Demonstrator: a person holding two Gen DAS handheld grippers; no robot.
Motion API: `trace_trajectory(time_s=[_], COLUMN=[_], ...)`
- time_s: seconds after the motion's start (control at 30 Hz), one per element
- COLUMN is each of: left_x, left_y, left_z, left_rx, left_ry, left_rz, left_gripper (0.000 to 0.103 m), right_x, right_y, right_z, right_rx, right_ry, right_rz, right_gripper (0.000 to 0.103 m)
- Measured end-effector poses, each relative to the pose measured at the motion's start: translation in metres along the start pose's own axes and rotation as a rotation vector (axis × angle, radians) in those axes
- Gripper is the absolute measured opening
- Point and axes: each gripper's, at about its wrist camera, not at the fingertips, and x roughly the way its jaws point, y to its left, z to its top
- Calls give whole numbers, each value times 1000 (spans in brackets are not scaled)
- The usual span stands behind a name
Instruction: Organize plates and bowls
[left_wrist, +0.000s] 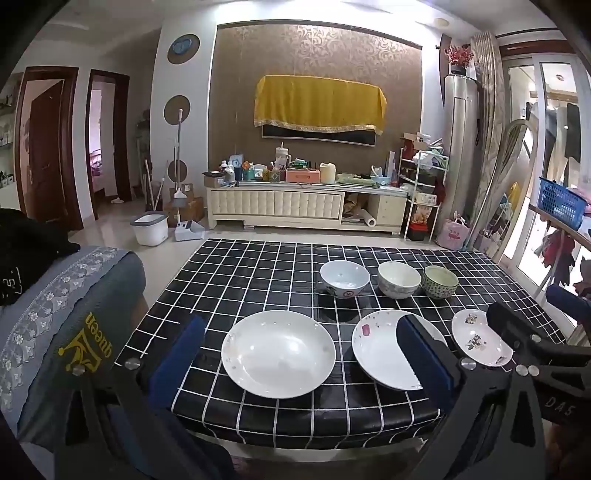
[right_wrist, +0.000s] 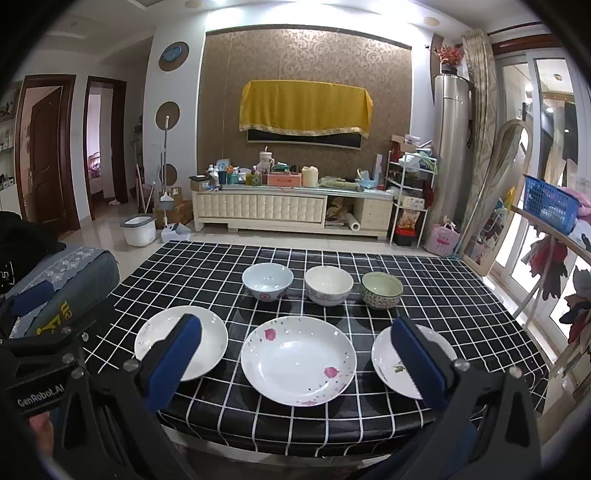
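- The tabletop (right_wrist: 207, 266), covered in a black cloth with a white grid, is carrying three plates in a near row and three bowls in a far row.
- The pink-flowered plate (right_wrist: 298, 360) is serving as the landmark, sitting in the middle of the near row.
- The plain white plate (right_wrist: 214, 332) is lying to its left, and the small plate (right_wrist: 384, 354) to its right, each apart from it.
- Behind the landmark plate, the blue-white bowl (right_wrist: 267, 281), the white bowl (right_wrist: 328, 285) and the green patterned bowl (right_wrist: 382, 290) are standing upright, side by side.
- The left gripper (left_wrist: 301, 360) is hovering with fingers spread wide, holding nothing, to the landmark's left.
- The right gripper (right_wrist: 297, 360) is hovering spread wide above the landmark plate, gripping nothing.
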Motion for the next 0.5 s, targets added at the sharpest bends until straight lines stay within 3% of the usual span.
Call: trace_trajectory(time_s=[0.5], left_x=[0], left_y=[0], left_z=[-2], left_rx=[11], left_ry=[-3], left_rz=[5], left_gripper=[103], right_x=[0], right_y=[-1], right_z=[-2], right_rx=[0], right_ry=[10], right_rz=[0], right_gripper=[103])
